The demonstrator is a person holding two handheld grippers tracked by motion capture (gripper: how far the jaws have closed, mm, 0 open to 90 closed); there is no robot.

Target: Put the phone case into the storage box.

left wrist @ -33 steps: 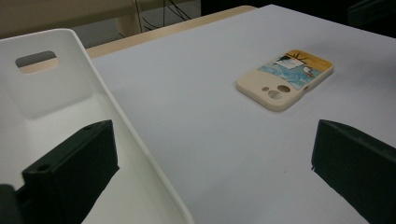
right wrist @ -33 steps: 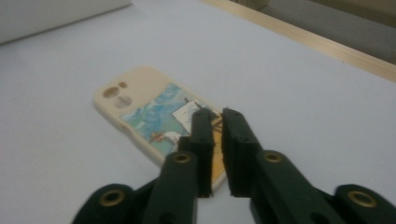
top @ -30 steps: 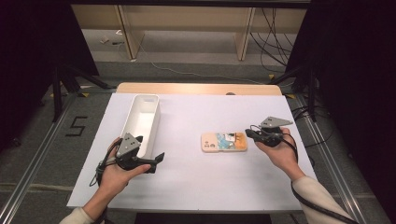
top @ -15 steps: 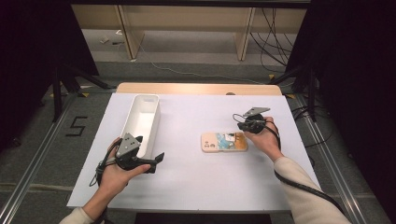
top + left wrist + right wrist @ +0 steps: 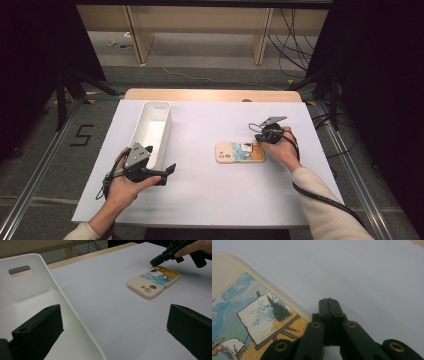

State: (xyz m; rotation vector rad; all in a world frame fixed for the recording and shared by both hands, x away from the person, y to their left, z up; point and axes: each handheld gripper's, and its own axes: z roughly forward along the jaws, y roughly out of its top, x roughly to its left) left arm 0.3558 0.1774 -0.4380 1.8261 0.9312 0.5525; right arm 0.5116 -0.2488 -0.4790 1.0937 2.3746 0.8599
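A phone case (image 5: pixel 240 152) with a painted picture on its back is laid flat on the white table cover (image 5: pixel 210 195), right of centre, camera holes turned toward the white bin (image 5: pixel 151 131). The right gripper (image 5: pixel 261 139) is positioned at the case's right end; its jaws are pressed together with nothing between them, the tips set just beside the case edge. The left gripper (image 5: pixel 169 170) is held near the bin's near end, jaws spread wide and empty, well apart from the case.
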